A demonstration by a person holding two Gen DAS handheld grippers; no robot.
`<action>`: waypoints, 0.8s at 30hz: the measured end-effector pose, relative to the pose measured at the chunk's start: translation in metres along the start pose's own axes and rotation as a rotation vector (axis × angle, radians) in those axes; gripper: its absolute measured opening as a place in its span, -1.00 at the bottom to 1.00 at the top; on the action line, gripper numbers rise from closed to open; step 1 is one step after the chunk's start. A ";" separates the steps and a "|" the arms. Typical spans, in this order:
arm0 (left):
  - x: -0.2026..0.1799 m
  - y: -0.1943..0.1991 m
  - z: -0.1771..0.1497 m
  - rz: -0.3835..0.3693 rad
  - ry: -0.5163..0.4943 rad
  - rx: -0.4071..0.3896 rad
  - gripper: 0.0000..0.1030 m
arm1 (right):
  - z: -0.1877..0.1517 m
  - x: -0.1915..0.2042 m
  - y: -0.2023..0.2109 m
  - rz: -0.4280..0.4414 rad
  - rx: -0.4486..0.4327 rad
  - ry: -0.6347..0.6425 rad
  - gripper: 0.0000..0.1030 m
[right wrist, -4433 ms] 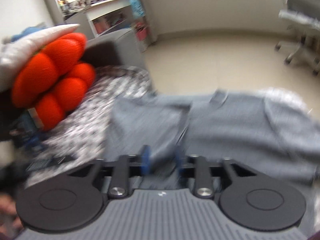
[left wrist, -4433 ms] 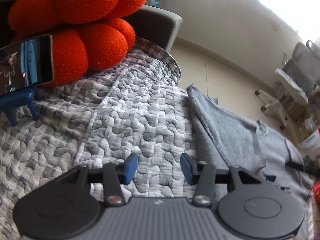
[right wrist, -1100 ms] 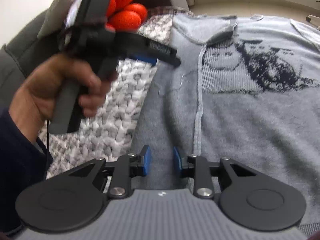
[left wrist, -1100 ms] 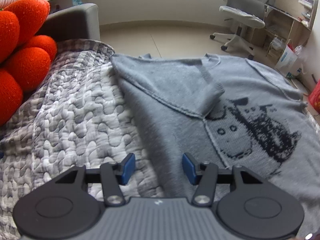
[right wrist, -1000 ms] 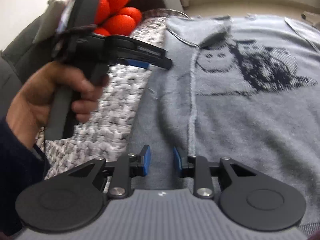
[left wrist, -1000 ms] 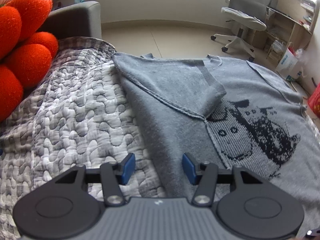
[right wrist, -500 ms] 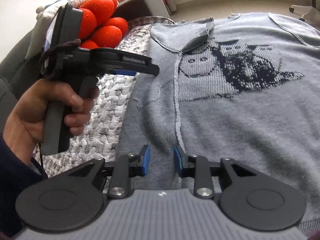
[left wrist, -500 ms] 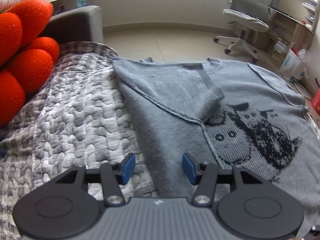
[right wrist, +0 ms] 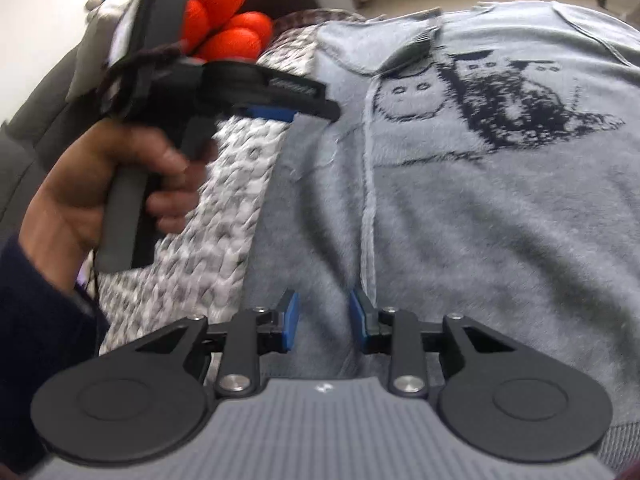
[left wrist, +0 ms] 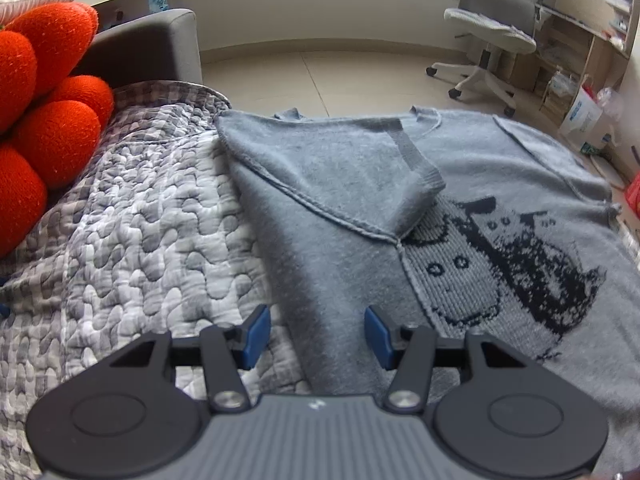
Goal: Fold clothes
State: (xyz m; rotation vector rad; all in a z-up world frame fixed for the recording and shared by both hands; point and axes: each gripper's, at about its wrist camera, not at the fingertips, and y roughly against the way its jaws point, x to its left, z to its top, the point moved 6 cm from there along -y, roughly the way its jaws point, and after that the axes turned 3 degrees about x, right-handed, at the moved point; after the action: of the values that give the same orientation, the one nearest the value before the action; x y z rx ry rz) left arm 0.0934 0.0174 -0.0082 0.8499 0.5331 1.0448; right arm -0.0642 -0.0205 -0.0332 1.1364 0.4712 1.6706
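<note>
A grey knit sweater (left wrist: 500, 184) with a dark owl print lies flat on the quilted cover (left wrist: 132, 216). Its left sleeve (left wrist: 344, 168) is folded in over the chest. My left gripper (left wrist: 316, 334) is open and empty, just above the sweater's folded left edge. My right gripper (right wrist: 323, 322) is open and empty, low over the sweater (right wrist: 500, 208) near a vertical seam. The left gripper (right wrist: 280, 98) also shows in the right wrist view, held in a hand over the sweater's left edge.
A red-orange knotted cushion (left wrist: 44, 92) sits at the left against a grey sofa arm (left wrist: 160, 44). Beyond the cover's far edge is tiled floor with an office chair (left wrist: 492, 28) and shelves (left wrist: 580, 52) at the right.
Both grippers have crept forward along the sweater's left side over the last second. Both stay open and empty. The sweater has not moved.
</note>
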 end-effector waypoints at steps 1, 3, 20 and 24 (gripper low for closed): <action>0.000 -0.001 0.000 0.000 0.000 0.002 0.04 | -0.002 0.002 0.000 0.001 0.007 0.018 -0.36; -0.001 -0.001 0.001 0.002 0.000 0.005 0.04 | -0.007 0.006 0.001 0.005 0.019 0.043 -0.36; -0.010 0.000 0.001 0.030 -0.051 0.009 0.05 | -0.060 0.066 0.004 0.064 0.090 0.477 -0.04; -0.010 0.000 0.001 0.029 -0.050 0.011 0.05 | -0.071 0.070 0.000 -0.012 0.100 0.553 -0.71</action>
State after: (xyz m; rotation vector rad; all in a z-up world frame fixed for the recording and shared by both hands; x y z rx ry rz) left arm 0.0901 0.0083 -0.0078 0.8934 0.4858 1.0452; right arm -0.1274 0.0565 -0.0353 0.7228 0.9138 1.9638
